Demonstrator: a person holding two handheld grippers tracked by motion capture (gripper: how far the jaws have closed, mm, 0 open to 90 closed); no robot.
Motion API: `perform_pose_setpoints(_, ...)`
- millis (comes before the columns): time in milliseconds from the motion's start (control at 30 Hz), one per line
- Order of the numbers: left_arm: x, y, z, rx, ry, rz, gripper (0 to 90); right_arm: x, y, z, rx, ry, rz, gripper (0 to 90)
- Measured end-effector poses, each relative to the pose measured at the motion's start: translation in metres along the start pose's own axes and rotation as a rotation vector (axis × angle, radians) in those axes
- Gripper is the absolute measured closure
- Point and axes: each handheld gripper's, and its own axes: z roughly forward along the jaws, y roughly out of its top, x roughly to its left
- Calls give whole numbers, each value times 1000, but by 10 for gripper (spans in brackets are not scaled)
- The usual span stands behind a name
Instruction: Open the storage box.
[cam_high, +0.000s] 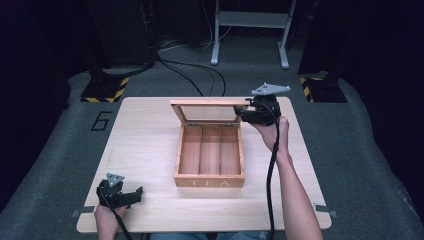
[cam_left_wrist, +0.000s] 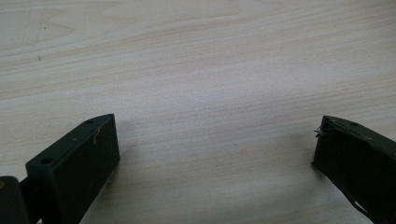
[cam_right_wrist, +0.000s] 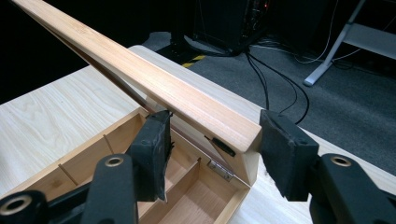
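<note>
A wooden tea box (cam_high: 209, 181) with three empty compartments stands at the table's middle, its glass-paned lid (cam_high: 205, 103) raised and leaning back. My right gripper (cam_high: 243, 113) is at the lid's right corner. In the right gripper view its jaws (cam_right_wrist: 217, 149) close on the lid's wooden frame (cam_right_wrist: 154, 84) from both sides, above the box's back wall (cam_right_wrist: 116, 126). My left gripper (cam_high: 136, 196) rests at the table's near left corner, far from the box. In the left gripper view its jaws (cam_left_wrist: 215, 140) stand wide apart over bare tabletop (cam_left_wrist: 210, 70).
The light wooden table (cam_high: 145, 150) has free room left and right of the box. On the grey floor behind it lie black cables (cam_high: 200, 75), a white stand (cam_high: 250, 30) and two yellow-and-black striped bases (cam_high: 105, 90). A "6" (cam_high: 101, 120) marks the floor.
</note>
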Motion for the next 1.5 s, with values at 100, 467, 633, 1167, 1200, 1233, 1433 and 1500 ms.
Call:
perform_pose_setpoints(100,0,0,0,0,0,2,0,0,0,0,-1,0,0,448)
perform_pose_setpoints(467,0,0,0,0,0,2,0,0,0,0,-2,-1,0,448)
perform_pose_setpoints(633,0,0,0,0,0,1,0,0,0,0,-3,0,-5,448)
perform_pose_setpoints(1167,-1,0,0,-1,-2,-7,0,11,-9,-6,-4,-31,-24,444)
perform_pose_setpoints(1200,0,0,0,-2,-2,-7,0,13,-11,-7,-6,-34,-32,443)
perform_pose_setpoints(1233,0,0,0,0,-2,-6,0,15,-12,-7,-8,-40,-28,442)
perform_pose_setpoints(1433,0,0,-1,8,-5,4,0,23,-23,-12,-6,-51,-54,434)
perform_pose_setpoints(1500,0,0,-1,8,-4,4,0,26,-27,-14,-6,-53,-58,430)
